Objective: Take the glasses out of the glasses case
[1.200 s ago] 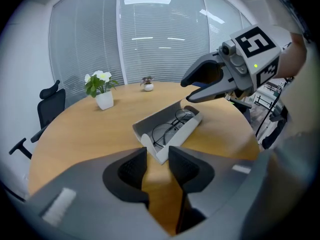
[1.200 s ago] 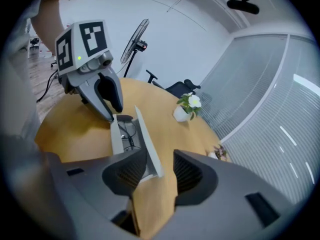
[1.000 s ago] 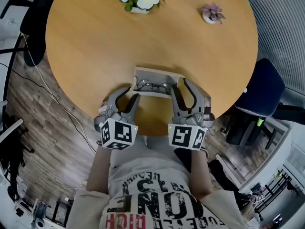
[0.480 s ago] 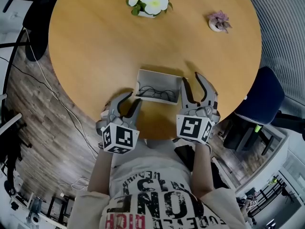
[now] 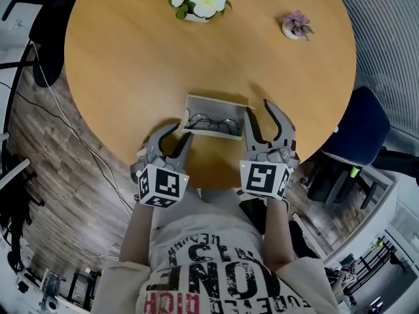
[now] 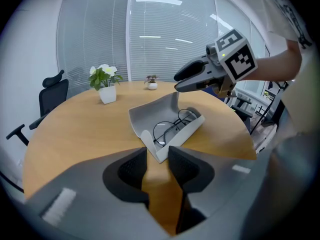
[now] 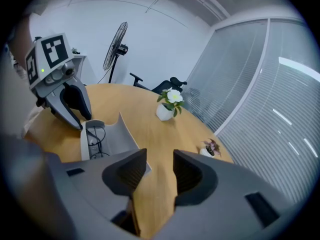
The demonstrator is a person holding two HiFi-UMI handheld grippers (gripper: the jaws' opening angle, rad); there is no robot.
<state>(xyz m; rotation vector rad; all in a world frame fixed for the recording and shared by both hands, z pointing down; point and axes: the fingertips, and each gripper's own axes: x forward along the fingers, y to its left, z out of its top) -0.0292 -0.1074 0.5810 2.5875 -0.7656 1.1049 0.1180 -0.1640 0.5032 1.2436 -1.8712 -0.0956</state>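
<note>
Nearest the person, the left gripper (image 5: 182,131) and the right gripper (image 5: 257,107) hover over the near edge of the round wooden counter (image 5: 131,64), each with its jaws a narrow gap apart and nothing between them. Just past them the grey glasses case (image 5: 216,103) lies open on the counter with the glasses (image 5: 213,122) inside, the left gripper's tips near its left corner and the right gripper's beside its right end. Farther back stand a white flower pot (image 5: 196,2) and a small purple plant (image 5: 293,23), well apart.
</note>
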